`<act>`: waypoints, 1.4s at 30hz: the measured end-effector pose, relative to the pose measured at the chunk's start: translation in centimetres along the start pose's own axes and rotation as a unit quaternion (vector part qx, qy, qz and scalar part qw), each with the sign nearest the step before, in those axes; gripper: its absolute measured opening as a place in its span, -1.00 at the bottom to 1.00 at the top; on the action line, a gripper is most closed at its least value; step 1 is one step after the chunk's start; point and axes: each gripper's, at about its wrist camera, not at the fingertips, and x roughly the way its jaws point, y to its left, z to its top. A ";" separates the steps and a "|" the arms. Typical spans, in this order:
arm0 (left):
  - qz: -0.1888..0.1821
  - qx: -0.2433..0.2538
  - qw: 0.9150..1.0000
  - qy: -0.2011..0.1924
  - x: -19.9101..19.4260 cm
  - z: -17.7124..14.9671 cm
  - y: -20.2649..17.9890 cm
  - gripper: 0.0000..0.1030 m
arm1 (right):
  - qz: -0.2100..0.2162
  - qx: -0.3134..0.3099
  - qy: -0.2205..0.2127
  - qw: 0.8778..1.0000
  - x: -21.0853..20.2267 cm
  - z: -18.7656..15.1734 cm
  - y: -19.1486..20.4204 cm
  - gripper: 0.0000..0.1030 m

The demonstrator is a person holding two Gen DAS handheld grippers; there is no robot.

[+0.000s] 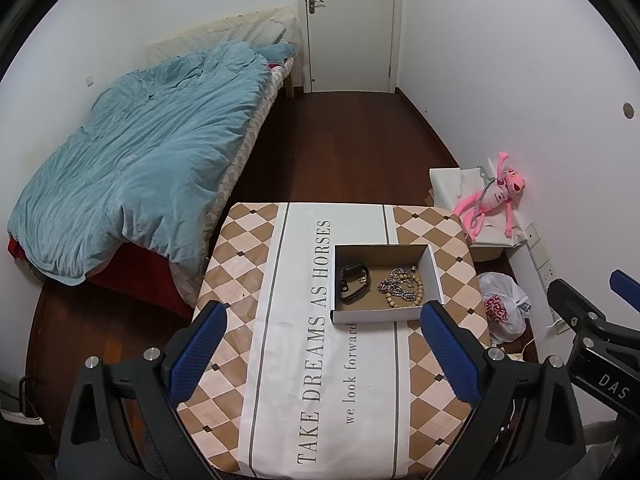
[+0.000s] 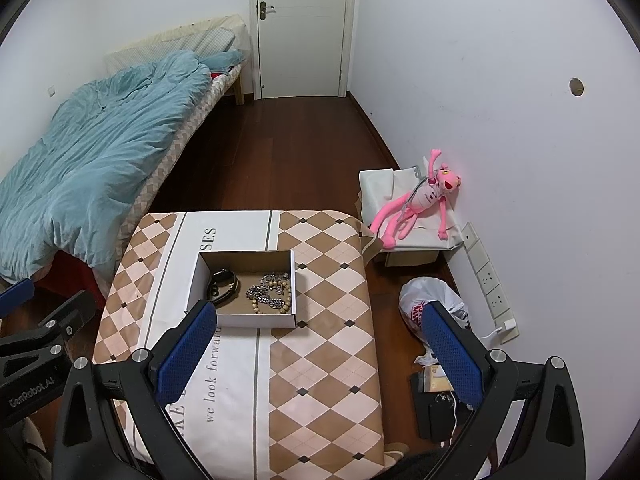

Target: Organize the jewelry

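Observation:
A shallow white cardboard box [image 1: 437, 276] stands on the table [image 1: 304, 380] with its patterned cloth. Inside lie a black watch [image 1: 354, 282], a silver chain [image 1: 394, 287] and a wooden bead bracelet [image 1: 416, 294]. The box [image 2: 294, 280] also shows in the right wrist view, with the watch [image 2: 222, 286], chain [image 2: 266, 294] and beads [image 2: 280, 306]. My left gripper [image 1: 322, 350] is open and empty above the table, in front of the box. My right gripper [image 2: 316, 350] is open and empty, to the right of the left one and in front of the box.
A bed with a blue duvet [image 1: 136, 164] stands left of the table. A pink plush toy [image 2: 416, 204] lies on a white-covered box by the right wall. A white plastic bag [image 2: 432, 304] and dark items sit on the floor to the right. A closed door [image 1: 348, 24] is at the back.

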 end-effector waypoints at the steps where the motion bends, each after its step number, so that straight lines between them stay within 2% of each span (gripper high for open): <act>1: 0.000 0.002 1.000 -0.001 -0.1 0.0 0.0 0.92 | 0.000 0.000 0.000 1.000 0.0 0.0 0.0 1.00; 42: -0.011 0.006 1.000 0.000 -0.2 0.4 0.0 0.92 | 0.001 0.000 0.004 1.000 0.0 0.2 0.0 1.00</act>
